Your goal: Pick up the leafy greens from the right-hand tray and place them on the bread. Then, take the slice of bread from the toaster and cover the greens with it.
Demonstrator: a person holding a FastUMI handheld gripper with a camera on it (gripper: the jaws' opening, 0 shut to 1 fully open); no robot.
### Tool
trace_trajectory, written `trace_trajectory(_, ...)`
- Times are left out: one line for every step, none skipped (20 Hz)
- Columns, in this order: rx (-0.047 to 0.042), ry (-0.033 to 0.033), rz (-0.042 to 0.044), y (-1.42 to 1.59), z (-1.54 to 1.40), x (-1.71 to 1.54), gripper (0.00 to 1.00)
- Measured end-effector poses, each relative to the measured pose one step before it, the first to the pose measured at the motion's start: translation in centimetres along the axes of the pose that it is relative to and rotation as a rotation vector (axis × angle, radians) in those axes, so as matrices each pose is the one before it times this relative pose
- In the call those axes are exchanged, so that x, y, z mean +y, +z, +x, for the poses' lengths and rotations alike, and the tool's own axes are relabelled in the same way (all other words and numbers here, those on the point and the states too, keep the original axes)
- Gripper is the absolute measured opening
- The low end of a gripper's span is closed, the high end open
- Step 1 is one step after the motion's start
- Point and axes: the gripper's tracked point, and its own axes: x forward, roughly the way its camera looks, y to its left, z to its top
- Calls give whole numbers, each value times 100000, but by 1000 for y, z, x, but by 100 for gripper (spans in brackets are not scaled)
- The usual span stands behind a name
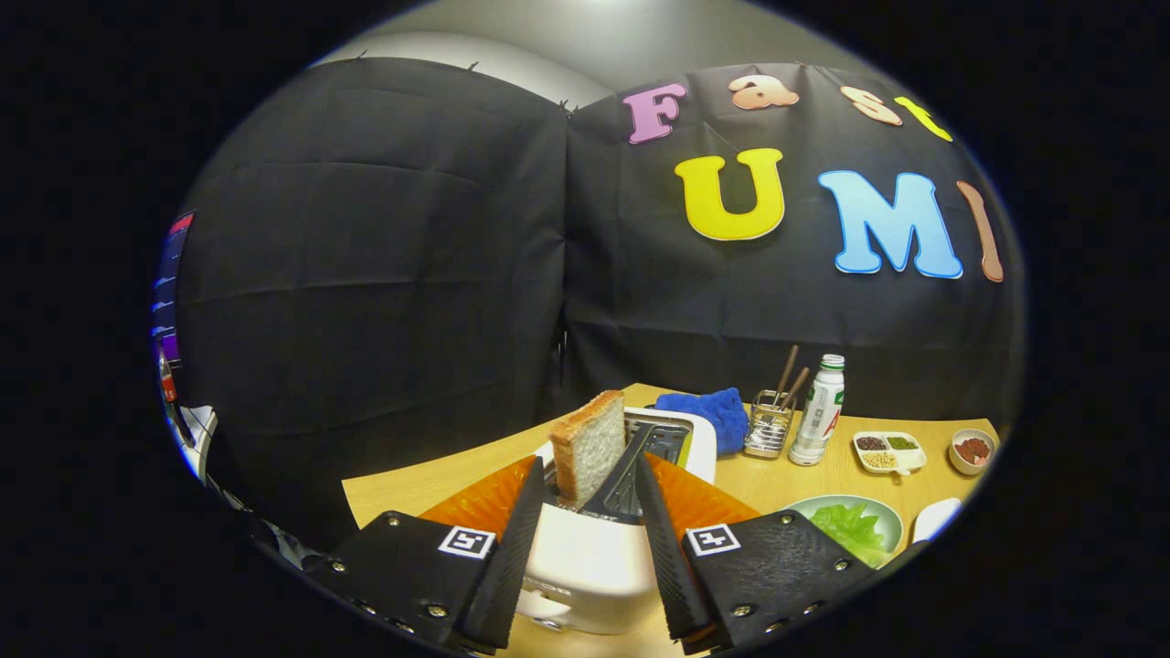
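Note:
A slice of toasted bread [590,437] stands upright out of the slot of a white toaster [585,567]. My gripper [592,468] is open, its two fingers straddling the toaster top with the slice between their tips. The left fingertip is close to the slice's edge, and a dark gap of slot shows between the slice and the right finger. Leafy greens [852,528] lie on a pale green plate [891,514] on the wooden table, to the right of the right finger.
Beyond the toaster lie a blue cloth [711,409], a wire holder with chopsticks [768,428], a white bottle [819,413], a divided dish of grains [888,451] and a small bowl [972,450]. A white object [938,517] sits beside the plate.

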Motion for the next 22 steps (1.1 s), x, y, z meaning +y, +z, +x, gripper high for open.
trace_trajectory(-148,-532,-788,177,383,199,62)
trace_trajectory(-282,-1089,-862,137,361,73,62)
trace_trajectory(-298,-841,-585,236,289,-1,62)
trace_trajectory(-373,-1028,-513,128,373,87,62)
trace_trajectory(187,-1219,-139,88,371,71,62)
trace_trajectory(205,-458,-200,93,472,-6,62)
trace_trajectory(283,-1293,-204,58,429,-57,62)
trace_trajectory(290,-2304,-340,-85,379,-257,62)
trace_trajectory(1524,-2235,-1127,-155,270,-398,61)
trace_trajectory(803,416,1138,-303,137,208,40)
trace_trajectory(807,2828,2108,8,-253,516,18)
trace_trajectory(-632,-2699,992,125,241,-454,22)
trace_trajectory(-697,-298,-414,83,480,-482,7)
trace_trajectory(-318,517,1085,201,-396,-382,7)
trace_trajectory(101,1321,1460,201,-64,120,7)
trace_trajectory(-1349,685,1930,553,-303,2,7)
trace_trajectory(-1546,259,758,796,-313,-136,7)
trace_trajectory(-1819,366,302,872,-266,-158,7)
trace_trajectory(-995,488,123,724,-233,-63,7)
trace_trajectory(-150,776,609,423,-110,53,7)
trace_trajectory(-373,941,128,474,-148,145,7)
trace_trajectory(-684,-307,-944,699,-52,-114,7)
